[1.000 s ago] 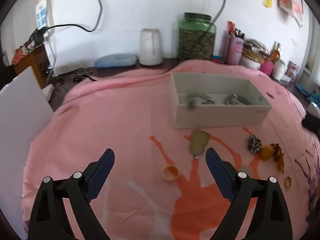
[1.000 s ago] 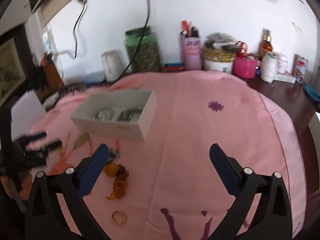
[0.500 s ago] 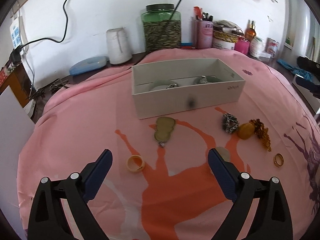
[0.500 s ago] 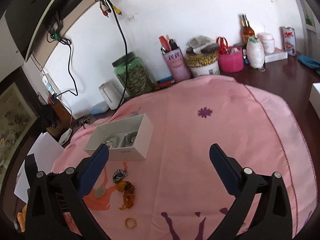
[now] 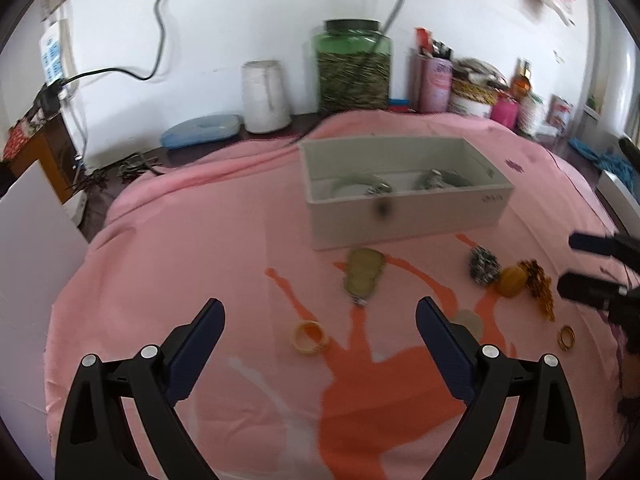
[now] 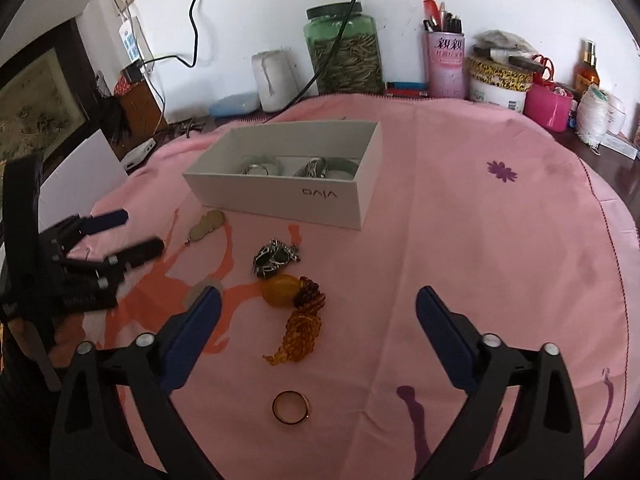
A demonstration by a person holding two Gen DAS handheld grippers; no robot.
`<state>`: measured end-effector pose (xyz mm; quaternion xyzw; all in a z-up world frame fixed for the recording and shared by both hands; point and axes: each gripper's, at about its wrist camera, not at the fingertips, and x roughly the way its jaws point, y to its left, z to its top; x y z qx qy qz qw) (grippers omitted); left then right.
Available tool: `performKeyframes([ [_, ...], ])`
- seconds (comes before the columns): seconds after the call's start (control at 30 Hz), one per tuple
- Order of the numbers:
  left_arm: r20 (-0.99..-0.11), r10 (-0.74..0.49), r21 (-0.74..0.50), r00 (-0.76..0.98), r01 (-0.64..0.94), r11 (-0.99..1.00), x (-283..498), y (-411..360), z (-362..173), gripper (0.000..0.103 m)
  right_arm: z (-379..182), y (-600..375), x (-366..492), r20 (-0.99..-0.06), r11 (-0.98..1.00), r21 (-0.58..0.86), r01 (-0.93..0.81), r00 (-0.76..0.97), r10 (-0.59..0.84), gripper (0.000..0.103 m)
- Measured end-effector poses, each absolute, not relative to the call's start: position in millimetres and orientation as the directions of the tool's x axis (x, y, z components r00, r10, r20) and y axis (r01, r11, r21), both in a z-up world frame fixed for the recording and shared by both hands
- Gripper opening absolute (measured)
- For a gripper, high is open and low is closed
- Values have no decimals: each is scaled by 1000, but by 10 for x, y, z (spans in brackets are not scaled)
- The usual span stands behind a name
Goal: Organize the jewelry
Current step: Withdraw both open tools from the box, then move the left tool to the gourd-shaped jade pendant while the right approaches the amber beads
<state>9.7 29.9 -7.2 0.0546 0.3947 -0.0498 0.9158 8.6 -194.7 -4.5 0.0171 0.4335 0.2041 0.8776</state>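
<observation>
While the right gripper (image 6: 318,312) hangs with its jaws wide but closing on nothing, the amber pendant (image 6: 282,290) with its beaded tassel (image 6: 304,330) lies between and just ahead of them, on the near side of the white box (image 6: 288,196). That piece looks light and limp: the stone is smooth and probably slippery, the tassel floppy, so pinching across the stone's waist seems safer than catching the beads. The gold ring (image 6: 291,407), nearer than the pendant, lies flat and thin, awkward to lift off the soft pink cloth (image 6: 480,260). The black-and-silver pendant (image 6: 275,258) sits between stone and box. The left gripper (image 5: 320,316) also stands open and empty. Its view alone shows the cream ring (image 5: 310,337) before it; the right view alone shows the box's lettering and the bracelets (image 6: 316,168) sharply.
</observation>
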Motion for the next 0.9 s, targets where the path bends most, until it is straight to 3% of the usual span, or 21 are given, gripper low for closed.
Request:
performKeyframes([
  [0.23, -738, -42, 43, 674, 110, 993, 252, 352, -95, 94, -62, -2018, 128, -756, 917, 245, -316, 530, 385, 82],
  [0.43, -731, -93, 73, 676, 212, 974, 340, 75, -114, 76, -64, -2002, 132, -758, 916, 242, -320, 527, 384, 82],
  [0.53, -745, -119, 55, 656, 238, 970, 409, 9, -154, 75, -70, -2008, 147, -760, 917, 242, -318, 525, 383, 82],
  [0.6, -756, -129, 41, 642, 244, 969, 454, 3, -186, 69, -77, -2005, 153, -763, 917, 241, -316, 523, 381, 82],
  [0.67, -771, -145, 18, 620, 250, 968, 502, 5, -224, 53, -87, -1998, 157, -766, 918, 239, -316, 519, 379, 82],
  [0.73, -793, -162, -10, 588, 253, 967, 548, 19, -281, 44, -95, -1993, 157, -768, 917, 238, -319, 516, 379, 82],
  [0.9, -801, -148, 0, 579, 248, 969, 576, 13, -332, 43, -101, -1969, 149, -770, 914, 235, -330, 510, 383, 82],
])
